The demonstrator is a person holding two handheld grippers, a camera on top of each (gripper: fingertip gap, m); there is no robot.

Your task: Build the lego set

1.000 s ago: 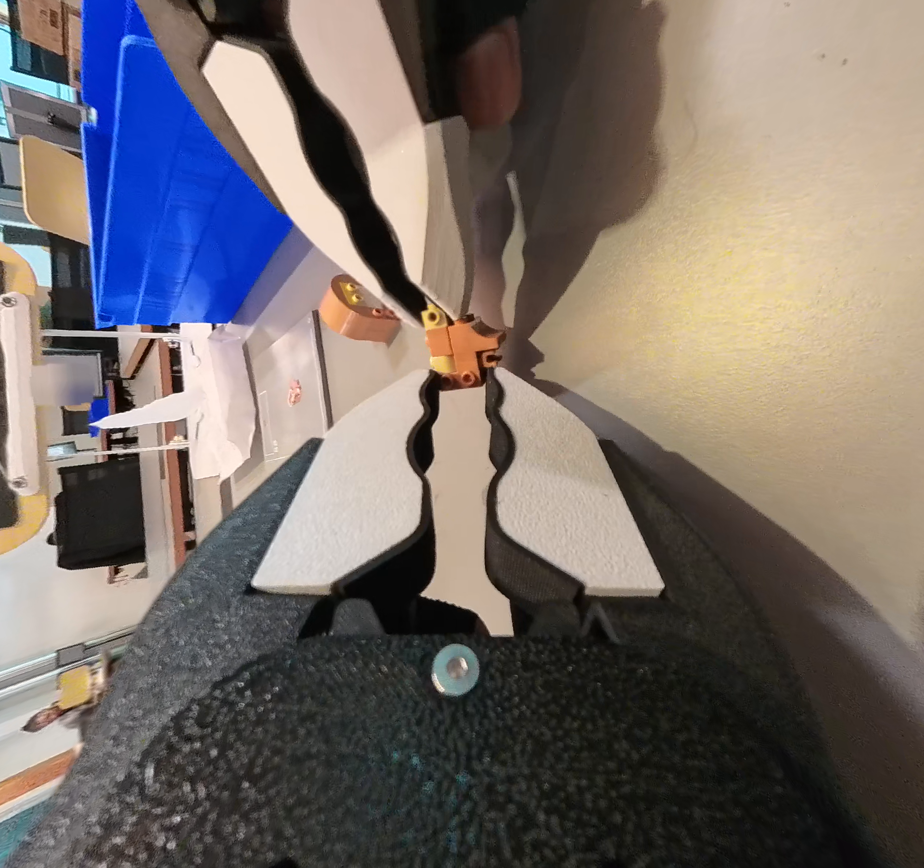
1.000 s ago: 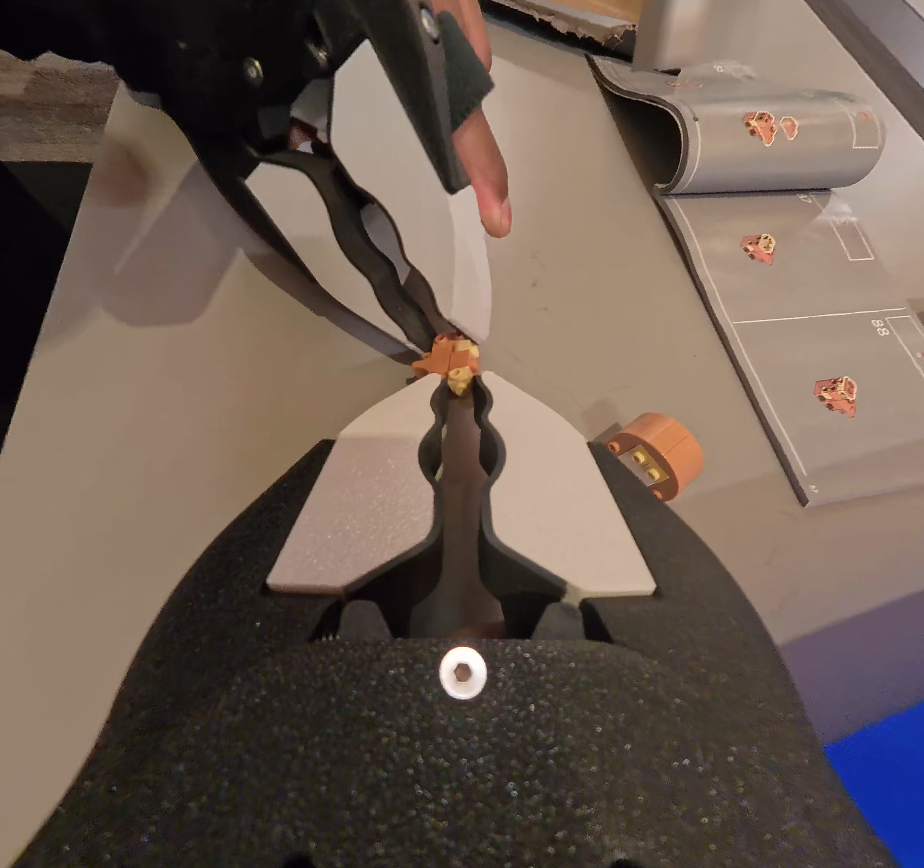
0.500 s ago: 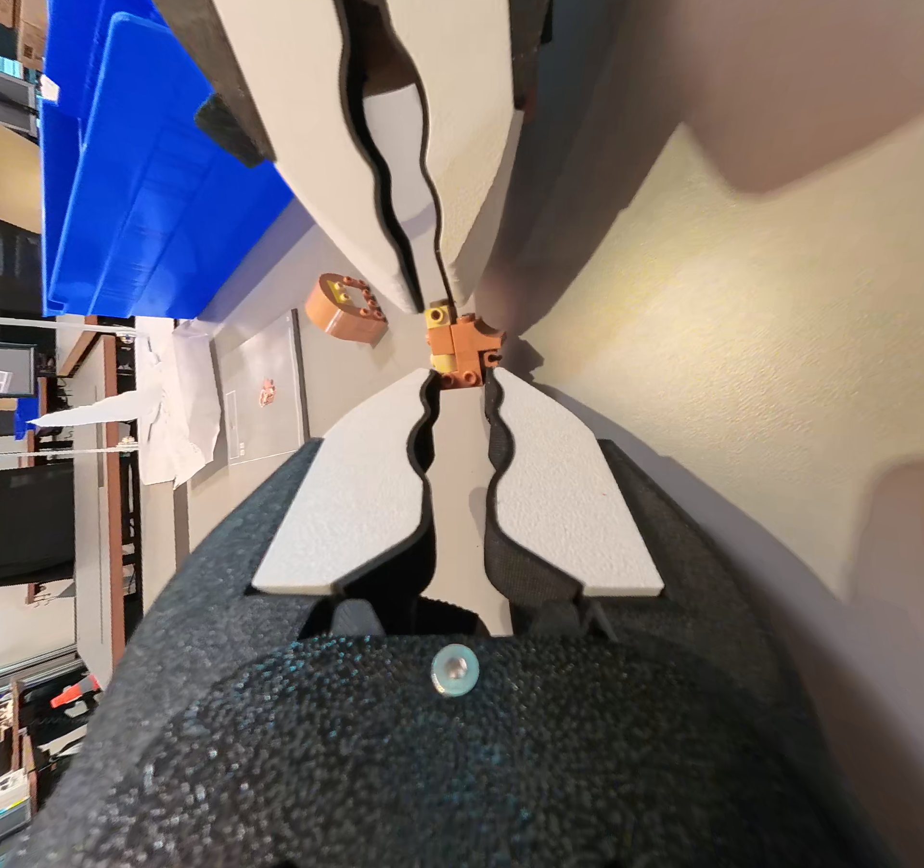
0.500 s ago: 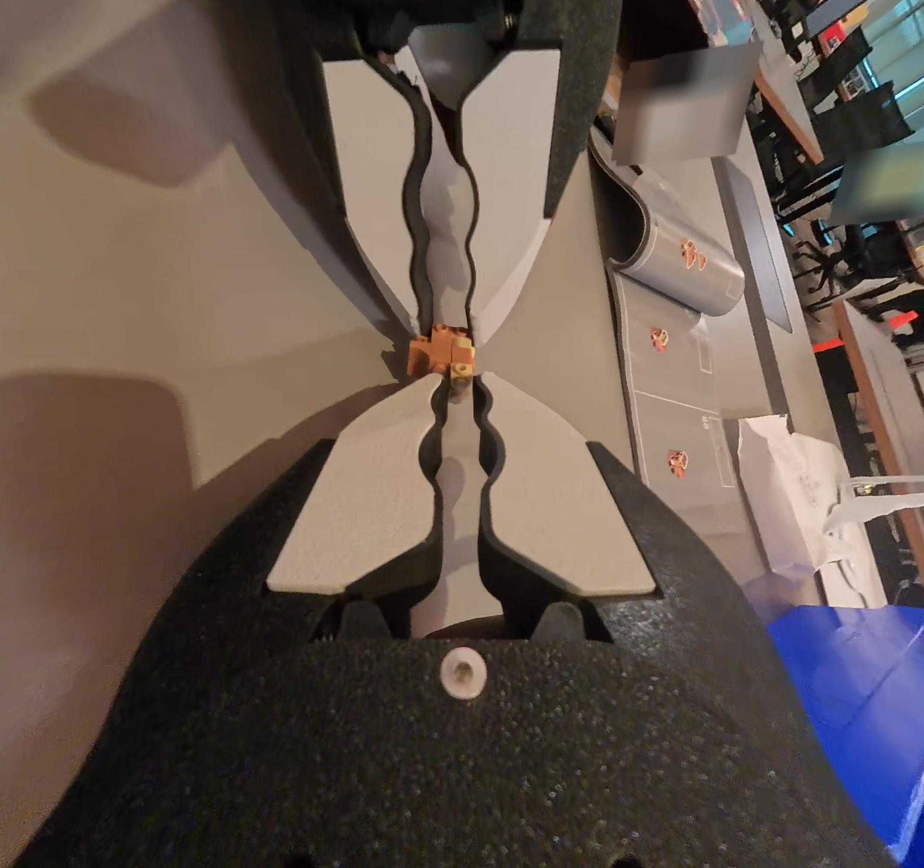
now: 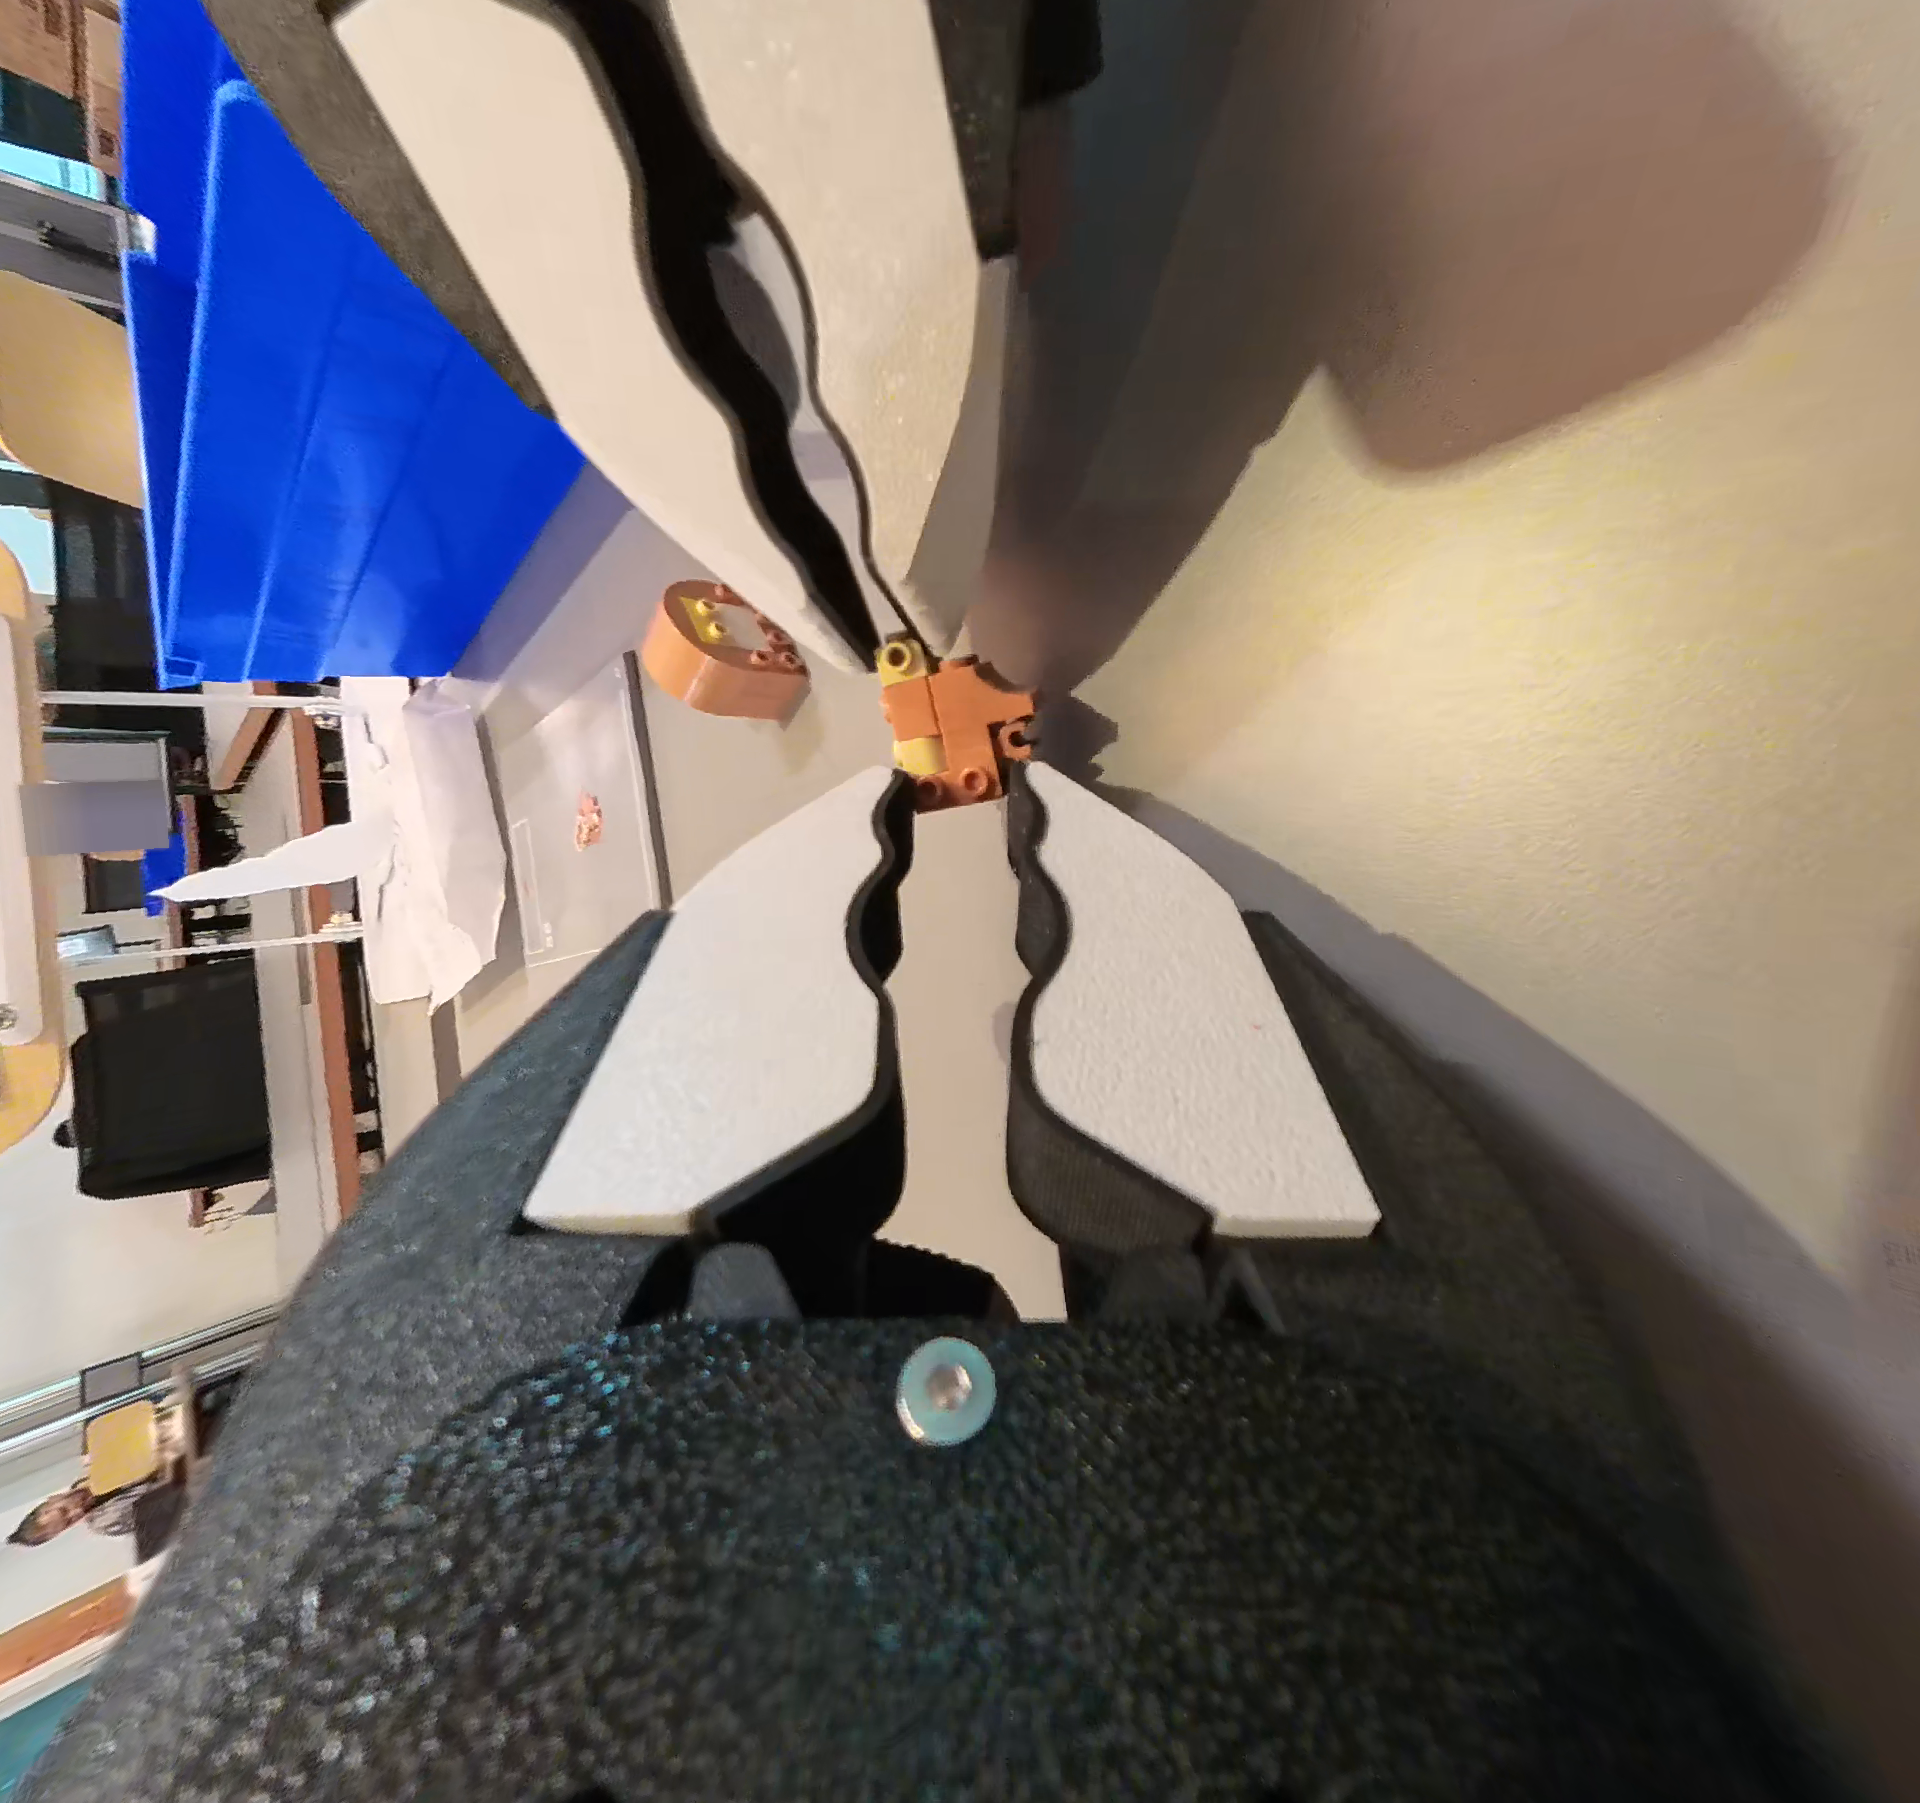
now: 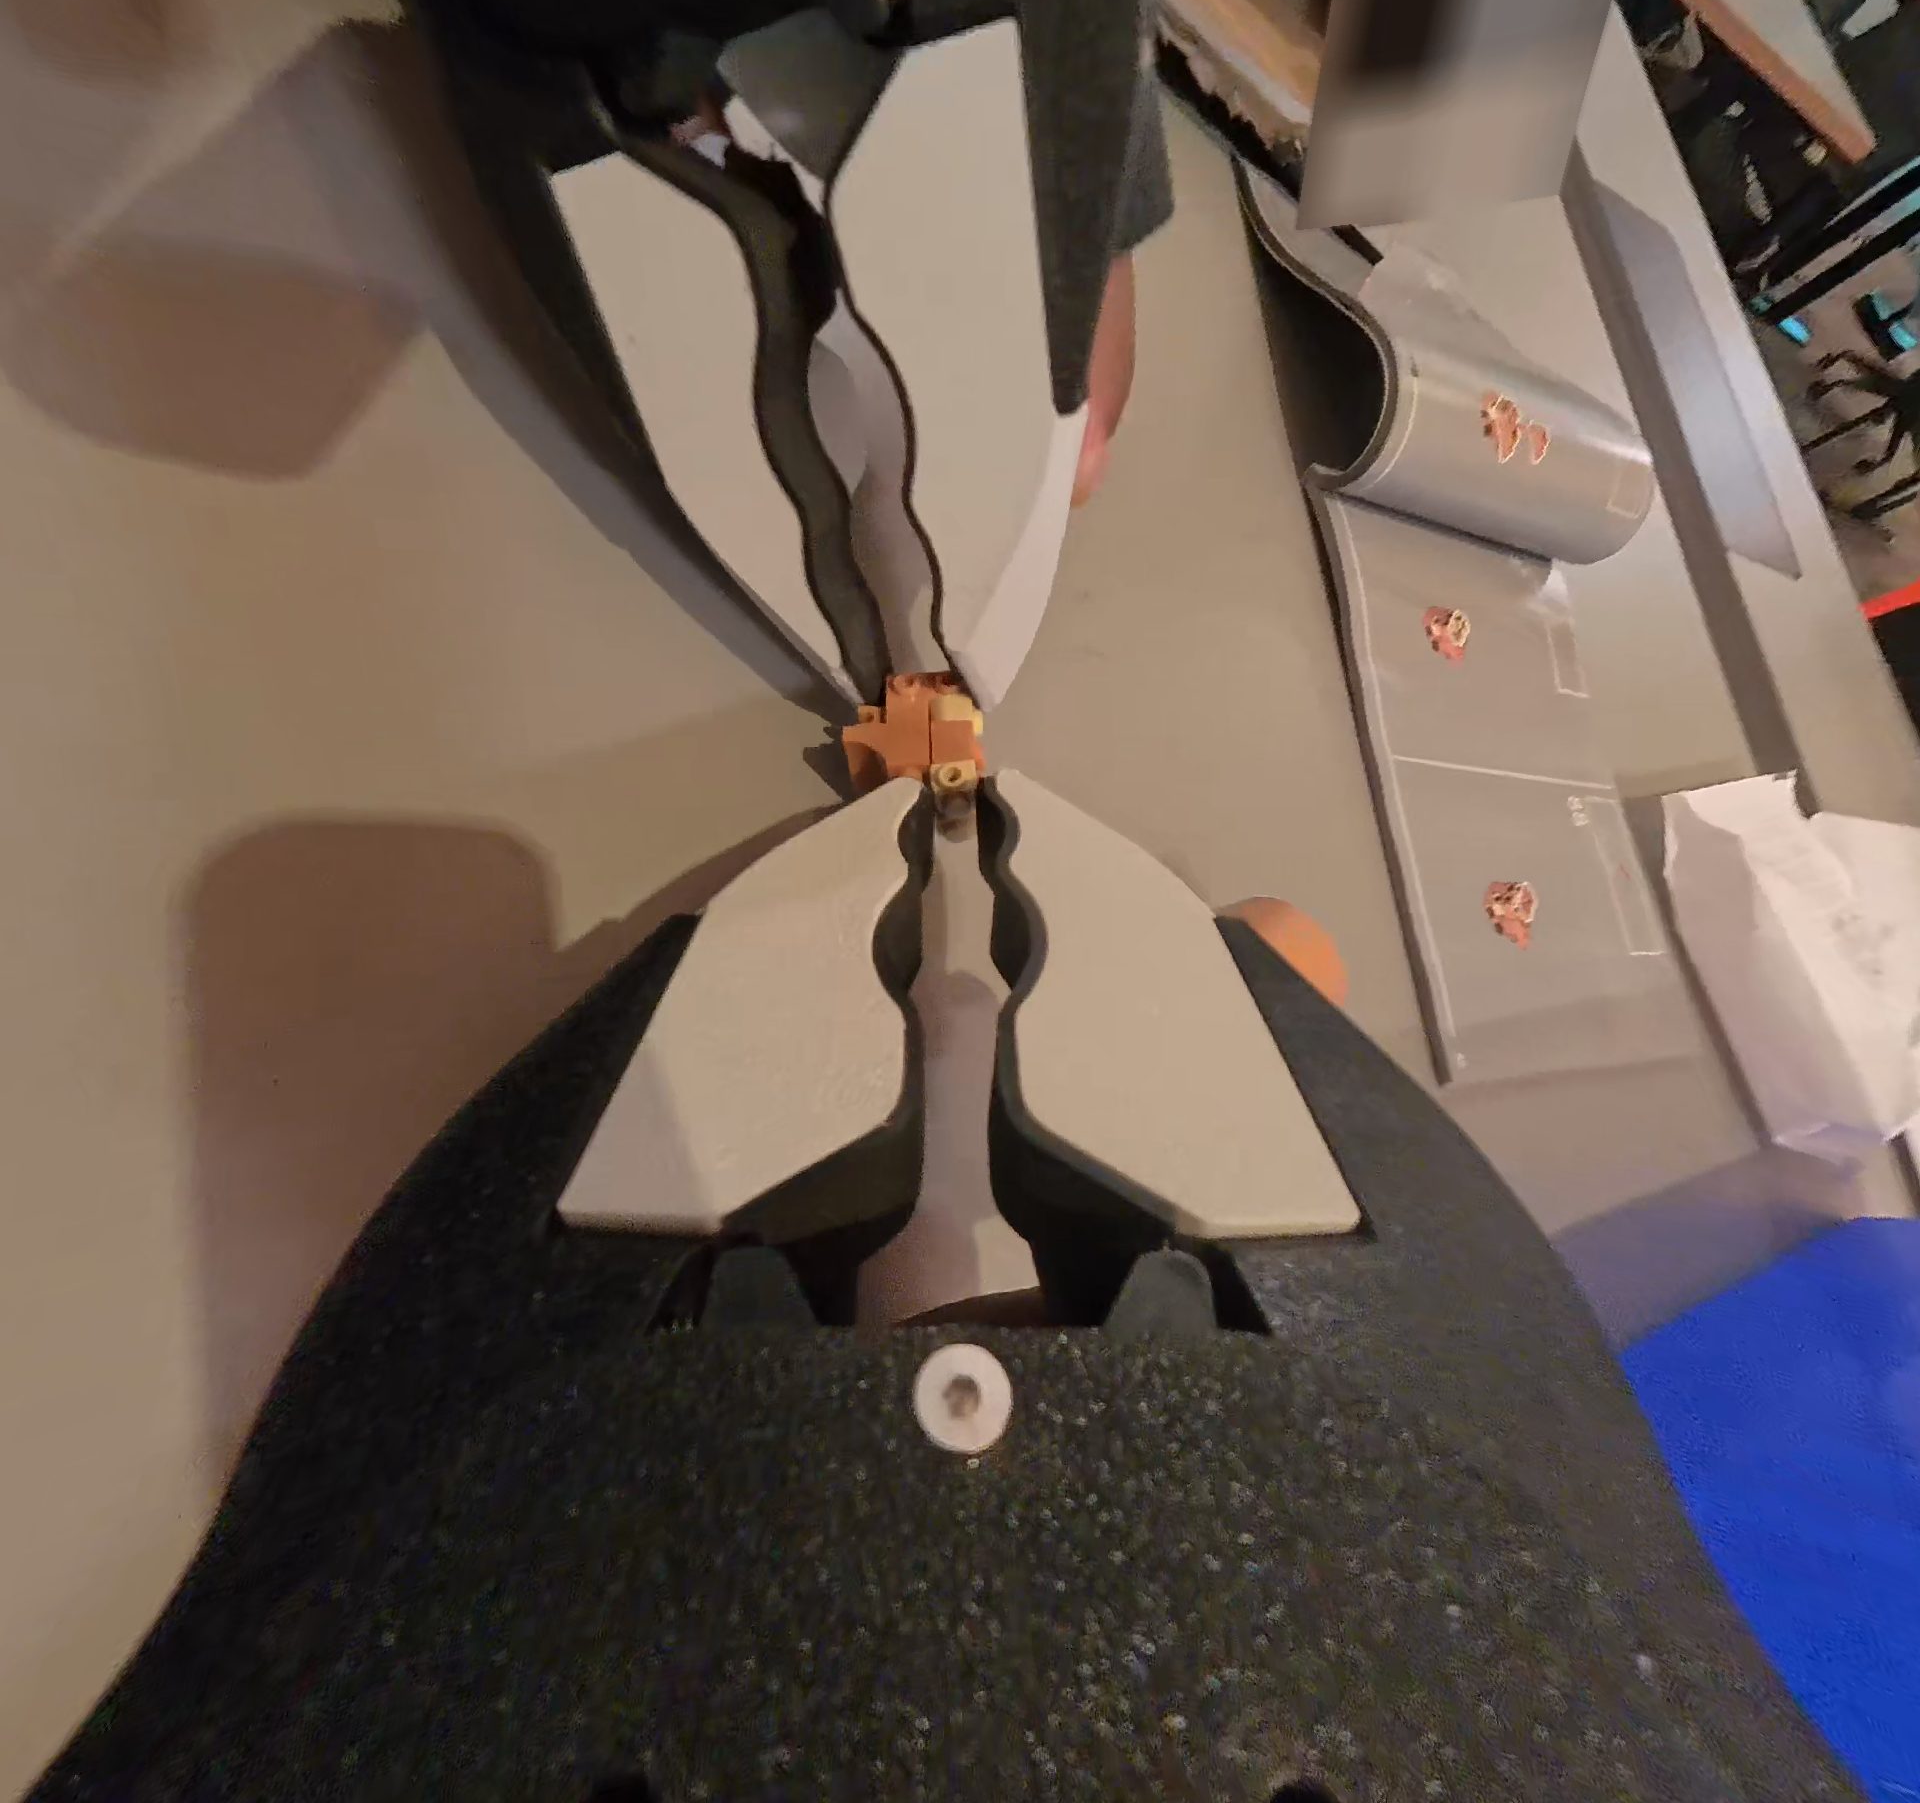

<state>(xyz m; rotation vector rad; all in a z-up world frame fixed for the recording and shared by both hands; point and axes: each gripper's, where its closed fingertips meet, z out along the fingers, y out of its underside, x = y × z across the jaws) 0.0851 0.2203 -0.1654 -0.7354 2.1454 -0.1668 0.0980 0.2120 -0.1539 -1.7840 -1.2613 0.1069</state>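
One small brown-and-yellow brick model (image 5: 951,730) held above worktop (image 5: 1507,714), between two grippers meeting tip to tip; left gripper (image 5: 956,785) clamped on its studded brown end, right gripper (image 6: 954,797) clamped on small yellow brick at opposite end; one brown rounded brick (image 5: 727,657) lying nearby on worktop; one grey mat (image 6: 1538,818) with three printed model pictures; blue bins (image 5: 312,351) behind; versus half second ago: right gripper tilted, slightly tighter, model same place
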